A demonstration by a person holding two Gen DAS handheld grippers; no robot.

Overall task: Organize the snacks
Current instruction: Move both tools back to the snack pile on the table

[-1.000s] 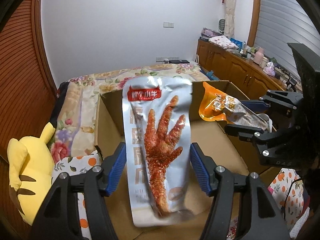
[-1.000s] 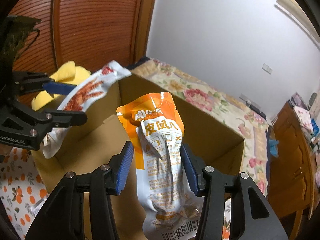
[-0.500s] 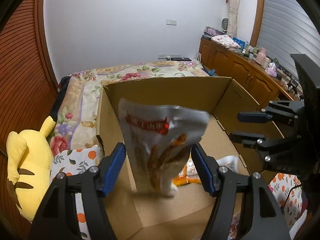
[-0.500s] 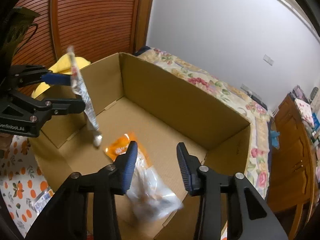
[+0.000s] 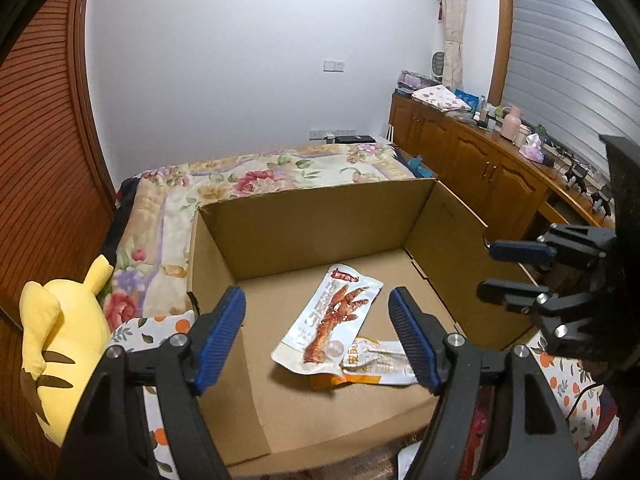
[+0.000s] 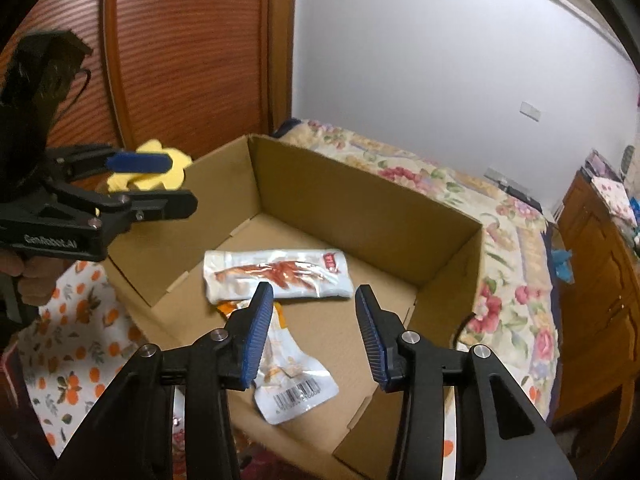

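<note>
A silver pouch printed with a red chicken foot [image 5: 336,320] [image 6: 276,274] lies flat on the floor of an open cardboard box [image 5: 320,220] [image 6: 360,200]. Its lower end overlaps an orange-and-white pouch [image 5: 376,364] [image 6: 288,376] lying beside it. My left gripper [image 5: 316,296] [image 6: 172,182] hovers over the box's near left side, jaws opening, nothing between them. My right gripper [image 6: 314,290] [image 5: 490,270] hangs above the box's near right edge, jaws also opening and empty. Neither gripper touches a pouch.
A yellow plush toy [image 5: 60,340] [image 6: 160,168] sits left of the box. The box rests on an orange-print cloth [image 6: 80,320], with a floral bedspread [image 5: 260,176] behind. Wooden cabinets [image 5: 480,160] line the right wall. A hand [image 6: 20,276] holds the left gripper.
A second ago each gripper held its pouch above the box. Both pouches were let go, fell, and now lie in the box. Both jaws have widened.
</note>
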